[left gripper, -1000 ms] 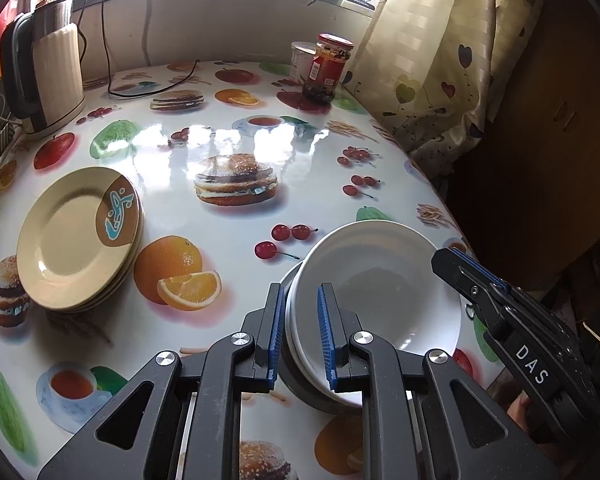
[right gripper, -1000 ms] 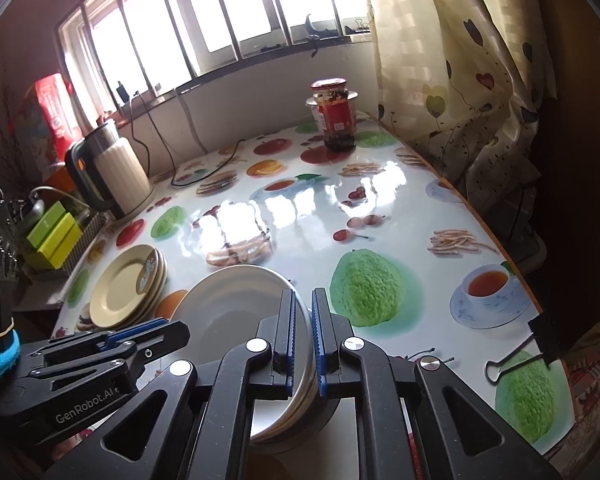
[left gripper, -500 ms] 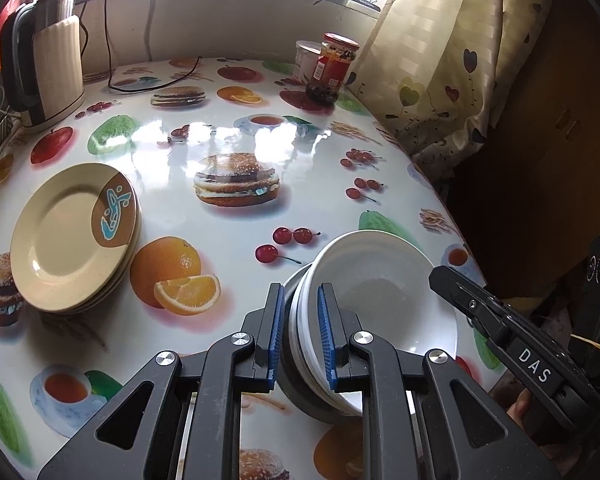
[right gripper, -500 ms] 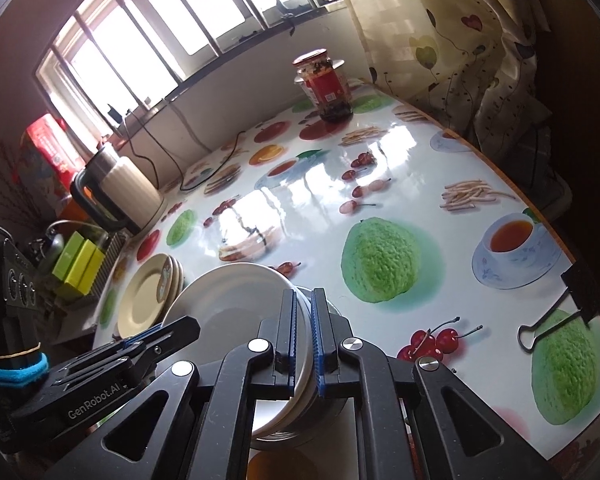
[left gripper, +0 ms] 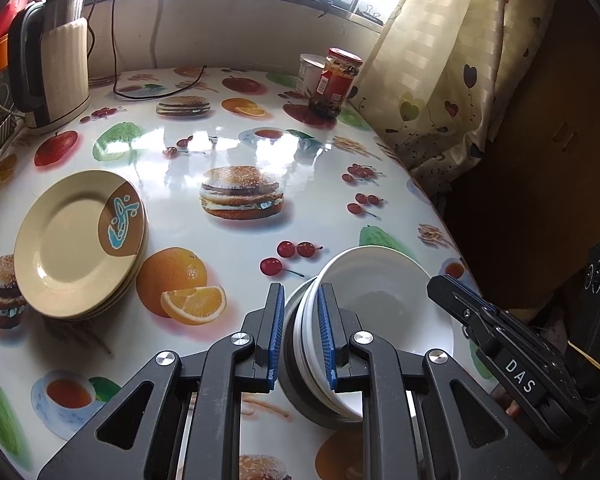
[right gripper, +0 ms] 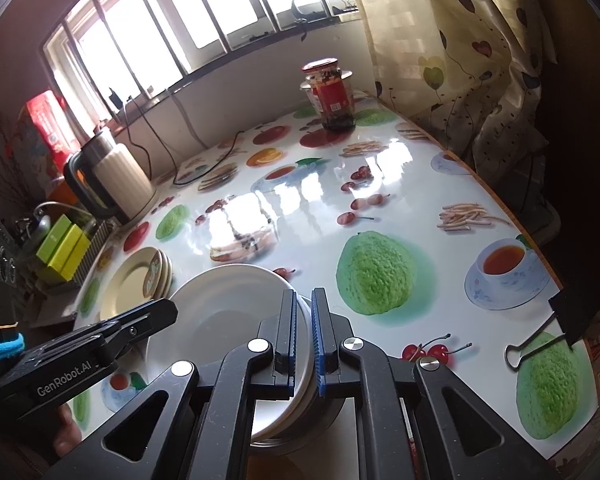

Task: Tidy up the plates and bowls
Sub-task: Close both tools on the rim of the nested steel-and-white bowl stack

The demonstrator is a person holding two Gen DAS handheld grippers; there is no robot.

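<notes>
Place: you're in a home kitchen.
Signs: kettle [left gripper: 54, 68], fruit-print table [left gripper: 220, 148], jar [right gripper: 334, 96], curtain [left gripper: 428, 60].

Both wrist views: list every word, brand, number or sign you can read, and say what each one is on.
"DAS": on the body of the right claw, seen in the left wrist view.
"GenRobot.AI": on the body of the left claw, seen in the right wrist view.
Red-labelled jar: the label print is too small to read.
Red package by the window: print too blurred to read.
Green boxes: print too small to read.
Nothing else is legible.
</notes>
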